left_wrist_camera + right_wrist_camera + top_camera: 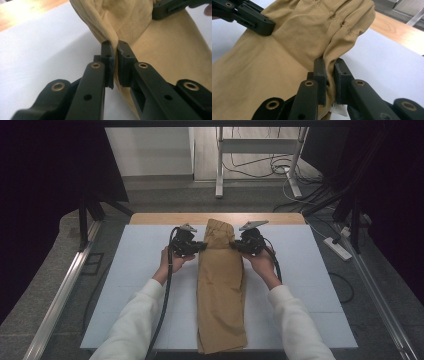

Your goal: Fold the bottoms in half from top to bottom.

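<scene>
So there's one tan garment [220,290], two black grippers [202,245] [233,244], and one white table mat [135,285].

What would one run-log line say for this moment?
left claw: shut on tan garment left edge | right claw: shut on its right edge | garment: folded lengthwise on white board, far end lifted

The setting is a laboratory-type recording station, not a home. The table [150,270] carries a plain white work surface over a wooden top and stands on a grey carpeted floor [165,197]. Dark curtains [45,185] enclose both sides. Aluminium frame rails [60,295] run along the floor beside the table. Loose cables [260,167] and a power strip [339,248] lie behind it, near a metal stand [220,165].
</scene>
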Tool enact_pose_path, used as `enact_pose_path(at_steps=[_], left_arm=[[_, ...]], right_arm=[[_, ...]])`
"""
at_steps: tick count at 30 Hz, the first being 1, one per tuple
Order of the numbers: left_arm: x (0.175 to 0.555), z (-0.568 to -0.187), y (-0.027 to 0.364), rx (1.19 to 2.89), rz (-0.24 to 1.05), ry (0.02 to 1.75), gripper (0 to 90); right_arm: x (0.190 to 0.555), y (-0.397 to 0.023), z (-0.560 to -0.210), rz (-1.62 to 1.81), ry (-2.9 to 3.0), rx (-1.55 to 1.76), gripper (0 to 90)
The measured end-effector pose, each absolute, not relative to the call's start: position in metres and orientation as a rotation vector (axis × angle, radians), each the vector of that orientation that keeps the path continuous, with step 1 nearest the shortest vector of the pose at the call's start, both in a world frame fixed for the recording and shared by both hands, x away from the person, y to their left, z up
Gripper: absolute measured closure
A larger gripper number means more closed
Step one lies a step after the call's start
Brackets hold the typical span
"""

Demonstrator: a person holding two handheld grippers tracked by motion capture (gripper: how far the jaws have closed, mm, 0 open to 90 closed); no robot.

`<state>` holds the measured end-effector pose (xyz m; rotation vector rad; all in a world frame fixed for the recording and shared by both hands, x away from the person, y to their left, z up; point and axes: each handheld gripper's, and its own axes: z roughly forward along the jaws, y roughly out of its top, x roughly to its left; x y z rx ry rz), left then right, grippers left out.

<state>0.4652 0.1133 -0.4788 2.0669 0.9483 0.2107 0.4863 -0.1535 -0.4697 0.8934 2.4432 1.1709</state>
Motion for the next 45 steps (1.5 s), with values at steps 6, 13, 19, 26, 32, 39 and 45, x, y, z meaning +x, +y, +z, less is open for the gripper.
enact_pose_path(at_steps=[6,13,19,26,32,39,45], left_arm=[[0.476,-0.456,0.110,2.053,0.286,0.954,84.2],[0.476,-0.450,0.112,2.045,0.316,0.931,84.0],[0.473,-0.463,0.112,2.064,0.299,0.924,83.9],[0.467,-0.467,0.112,2.069,0.297,0.895,83.8],[0.459,-0.471,0.114,2.067,0.290,0.882,83.7],[0.448,-0.473,0.114,2.066,0.279,0.872,83.6],[0.438,-0.474,0.116,2.057,0.266,0.859,83.5]], right_arm=[[0.497,-0.151,-0.450,1.174,2.384,0.875,81.9],[0.498,-0.150,-0.435,1.166,2.349,0.799,81.9],[0.495,-0.148,-0.451,1.146,2.382,0.810,82.0],[0.494,-0.151,-0.461,1.158,2.386,0.827,81.9],[0.487,-0.152,-0.464,1.174,2.388,0.807,81.9],[0.478,-0.154,-0.465,1.178,2.397,0.800,81.8],[0.470,-0.156,-0.464,1.213,2.400,0.803,81.8]])
